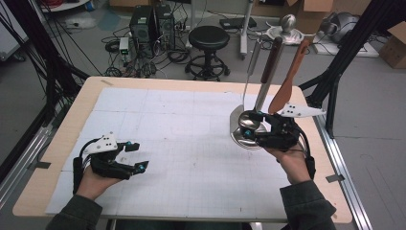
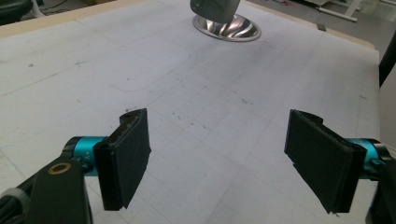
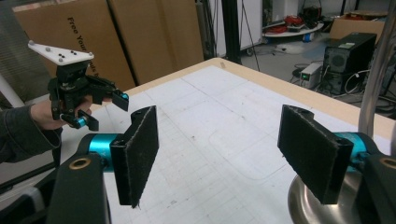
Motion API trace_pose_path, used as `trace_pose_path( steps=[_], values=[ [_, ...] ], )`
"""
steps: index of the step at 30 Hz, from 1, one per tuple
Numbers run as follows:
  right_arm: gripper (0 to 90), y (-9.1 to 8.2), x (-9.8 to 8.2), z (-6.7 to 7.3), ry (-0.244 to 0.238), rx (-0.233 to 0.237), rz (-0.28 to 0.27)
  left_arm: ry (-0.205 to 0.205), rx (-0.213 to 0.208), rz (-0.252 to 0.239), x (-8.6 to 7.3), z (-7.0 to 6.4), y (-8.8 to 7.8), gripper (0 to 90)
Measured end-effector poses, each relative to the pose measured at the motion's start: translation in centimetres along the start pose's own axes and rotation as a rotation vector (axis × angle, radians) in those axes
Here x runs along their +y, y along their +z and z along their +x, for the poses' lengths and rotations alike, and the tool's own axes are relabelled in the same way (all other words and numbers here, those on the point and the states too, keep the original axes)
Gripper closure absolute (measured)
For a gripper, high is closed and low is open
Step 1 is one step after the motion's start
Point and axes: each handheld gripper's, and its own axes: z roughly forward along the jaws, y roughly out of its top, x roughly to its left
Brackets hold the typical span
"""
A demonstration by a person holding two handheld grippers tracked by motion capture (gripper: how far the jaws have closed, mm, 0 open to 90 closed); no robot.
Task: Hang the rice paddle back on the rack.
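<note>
In the high view, the right gripper hovers at the steel utensil holder right of centre on the table, jaws apart with nothing clamped. Three utensils stand upright in it. The left gripper view shows the holder's ribbed base at the top; the left gripper also stands open and empty.

Left gripper: held low at the near left of the table, jaws spread wide, nothing between the pads. Right gripper: at the far right, forearm extended, jaws likewise apart, pads gripping nothing. Both hands wrap their gripper bodies from below.
</note>
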Motion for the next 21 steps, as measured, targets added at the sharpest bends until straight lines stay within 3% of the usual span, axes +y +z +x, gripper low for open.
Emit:
trace_pose_path(
  steps=[21],
  values=[
    [25.8, 1.3, -2.6, 0.6, 0.018, 0.010, 0.021, -0.017, 0.025, -0.008, -0.1, 0.5, -0.8, 21.2]
  ],
)
